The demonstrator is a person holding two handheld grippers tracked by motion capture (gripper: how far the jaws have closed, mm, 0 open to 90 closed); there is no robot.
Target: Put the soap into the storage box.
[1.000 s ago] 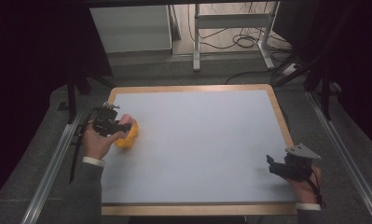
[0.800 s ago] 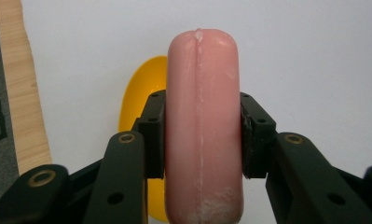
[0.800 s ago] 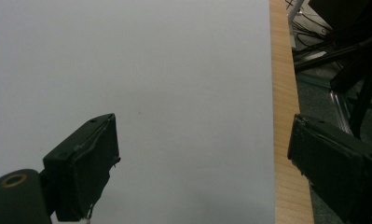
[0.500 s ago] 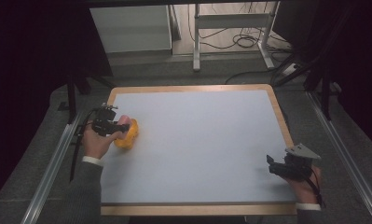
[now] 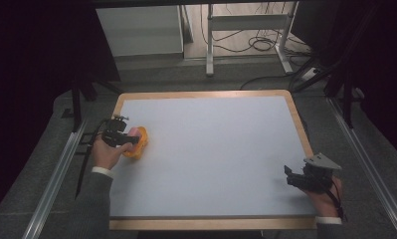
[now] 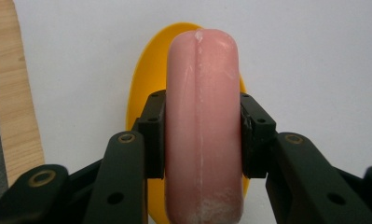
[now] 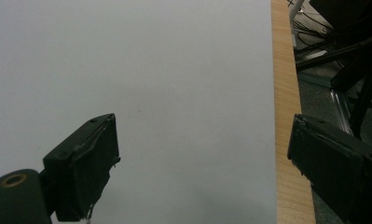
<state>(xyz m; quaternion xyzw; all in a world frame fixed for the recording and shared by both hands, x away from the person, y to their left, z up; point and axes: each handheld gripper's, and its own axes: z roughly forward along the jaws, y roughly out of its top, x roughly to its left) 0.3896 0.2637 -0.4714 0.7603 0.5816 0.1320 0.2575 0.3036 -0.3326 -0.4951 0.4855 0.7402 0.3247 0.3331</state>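
Spanning most of the high view: white table (image 5: pixel 211 154) with light wooden edge, grey floor around it, metal rails on both sides. Beyond the far edge a pale cabinet (image 5: pixel 139 30), a metal stand (image 5: pixel 246 30) and loose cables (image 5: pixel 265 45) on the floor.

Lying near the table's left edge, about mid-depth: yellow dish (image 5: pixel 140 144), oval from the left gripper view (image 6: pixel 141 79), flat on the white surface, wooden border just to its left.

Held over that dish: pink sausage-shaped piece (image 6: pixel 203 126), smooth, rounded end pointing away from the camera, pale seam down its middle, whitish scuffs near the lower end. Seen in the high view as a small pink patch (image 5: pixel 135 130) at the dish's far side. Cannot tell whether resting on the dish or lifted off it.

Left gripper (image 6: pixel 203 135) clamped on the pink piece, both black pads pressed flat against its sides; left hand (image 5: pixel 105 154) behind it, grey sleeve below.

Right gripper (image 5: pixel 298 177) near the table's front right corner, well apart from the dish, jaws spread wide with bare white table between them (image 7: pixel 202 158); grey three-cornered plate on top, right hand (image 5: pixel 328 196) holding it.
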